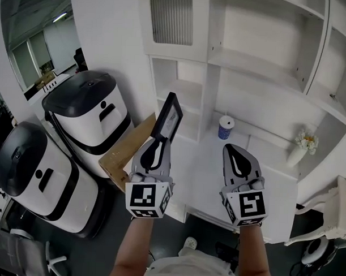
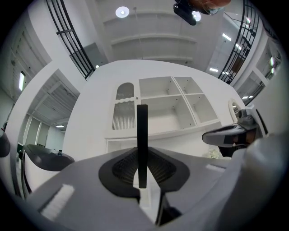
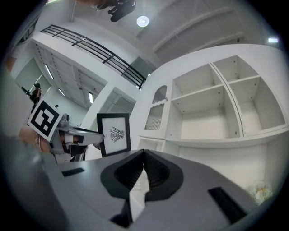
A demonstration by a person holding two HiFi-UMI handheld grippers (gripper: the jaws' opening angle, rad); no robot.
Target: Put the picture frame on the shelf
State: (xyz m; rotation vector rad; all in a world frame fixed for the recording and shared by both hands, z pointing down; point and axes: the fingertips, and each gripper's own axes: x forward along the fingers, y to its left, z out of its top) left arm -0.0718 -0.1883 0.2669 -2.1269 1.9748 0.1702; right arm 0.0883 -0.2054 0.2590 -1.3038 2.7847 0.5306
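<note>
Left gripper [image 1: 160,141] pinching picture frame [image 1: 167,114] by bottom edge; long axis upright, top leaning toward shelf [image 1: 260,63]. Open cells lie ahead and above frame; target cell probably lower middle, hard to tell. Right gripper [image 1: 234,151] alongside, pressed together, empty.

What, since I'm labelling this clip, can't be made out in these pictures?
- Picture frame: left gripper view shows it edge-on; its drawing is too small in the right gripper view.
- Cup: print too small, head view.
- Flowers: blurred at the right gripper view's rim.
- Ribbed door: hides whatever is behind it, every view.
</note>
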